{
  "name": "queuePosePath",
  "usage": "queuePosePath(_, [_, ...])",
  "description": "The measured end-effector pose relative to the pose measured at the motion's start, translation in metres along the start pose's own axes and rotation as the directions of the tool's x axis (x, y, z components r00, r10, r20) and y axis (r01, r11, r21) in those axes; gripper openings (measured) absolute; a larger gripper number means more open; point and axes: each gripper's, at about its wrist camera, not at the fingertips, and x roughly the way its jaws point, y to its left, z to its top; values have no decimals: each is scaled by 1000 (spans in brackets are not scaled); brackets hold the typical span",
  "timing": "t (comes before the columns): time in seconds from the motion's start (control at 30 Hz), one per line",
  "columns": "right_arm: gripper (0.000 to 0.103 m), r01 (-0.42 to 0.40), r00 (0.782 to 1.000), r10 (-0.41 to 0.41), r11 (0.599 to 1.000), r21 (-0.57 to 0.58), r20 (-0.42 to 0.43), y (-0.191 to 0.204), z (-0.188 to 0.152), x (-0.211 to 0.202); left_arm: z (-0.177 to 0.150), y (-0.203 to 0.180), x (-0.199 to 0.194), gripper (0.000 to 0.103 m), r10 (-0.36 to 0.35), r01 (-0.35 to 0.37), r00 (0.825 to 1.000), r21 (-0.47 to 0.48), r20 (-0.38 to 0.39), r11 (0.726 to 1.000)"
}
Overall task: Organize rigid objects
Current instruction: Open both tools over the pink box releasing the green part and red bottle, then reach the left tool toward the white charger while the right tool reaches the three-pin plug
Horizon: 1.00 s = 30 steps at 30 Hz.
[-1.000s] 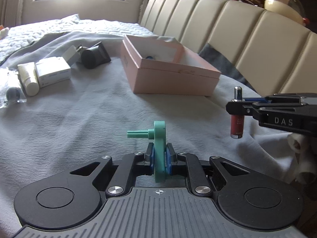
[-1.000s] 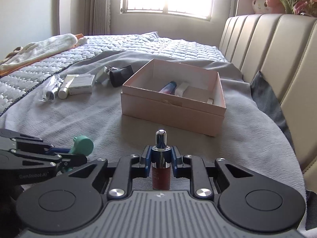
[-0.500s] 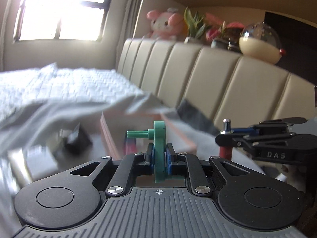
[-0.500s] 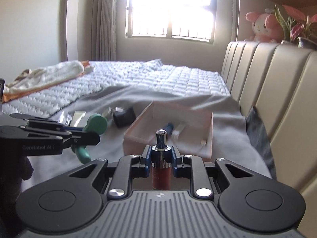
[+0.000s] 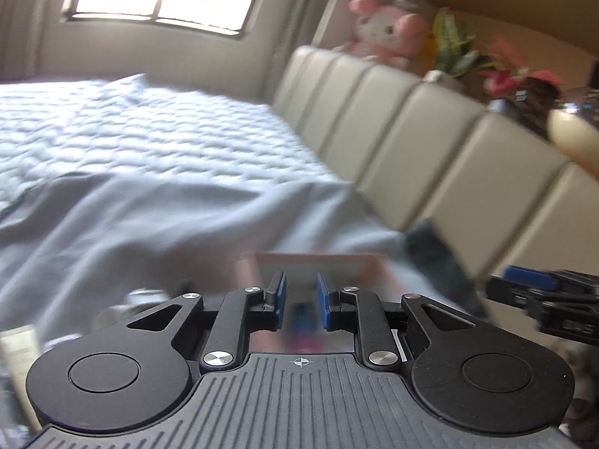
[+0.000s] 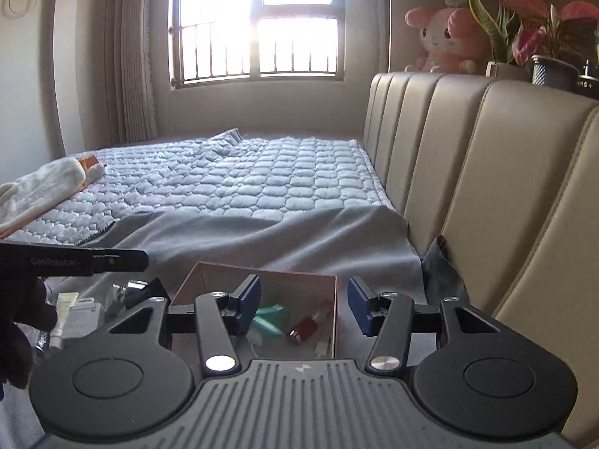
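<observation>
My right gripper [image 6: 305, 286] hangs over the pink box [image 6: 262, 271]; its jaws are opening with nothing between them. Below, inside the box, lie the green plastic piece [image 6: 269, 318] and the red bottle with a silver cap [image 6: 305, 327]. The left wrist view is blurred. There my left gripper [image 5: 301, 280] has its blue pads a little apart and opening, nothing between them, above the same pink box [image 5: 318, 258]. A blue and pink item [image 5: 301, 321] shows blurred in the box. Each gripper sees the other: left gripper [image 6: 123, 260], right gripper [image 5: 524, 284].
Left of the box on the grey blanket [image 6: 262, 235] lie a white tube [image 6: 63, 310], a white carton [image 6: 82, 318] and a black item [image 6: 149, 292]. A padded beige headboard [image 6: 468, 187] runs along the right. A dark gloved hand [image 6: 18, 318] holds the left gripper.
Both grippers rose and came forward over the pink box. The left let go of the green piece and the right let go of the red bottle; both now lie in the box.
</observation>
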Motion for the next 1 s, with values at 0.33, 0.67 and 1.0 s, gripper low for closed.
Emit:
queuePosePath(0.33, [56, -142, 985, 130, 984, -109, -109, 67, -82, -10, -11, 88, 64, 19, 129, -138, 986, -82, -106, 987])
queuePosePath(0.67, [56, -204, 970, 173, 962, -182, -172, 99, -124, -1, -4, 100, 97, 17, 139, -150, 983, -93, -118, 984])
queuePosePath(1.0, [57, -225, 965, 201, 965, -136, -170, 94, -132, -12, -36, 97, 90, 14, -74, 24, 953, -169, -295, 985])
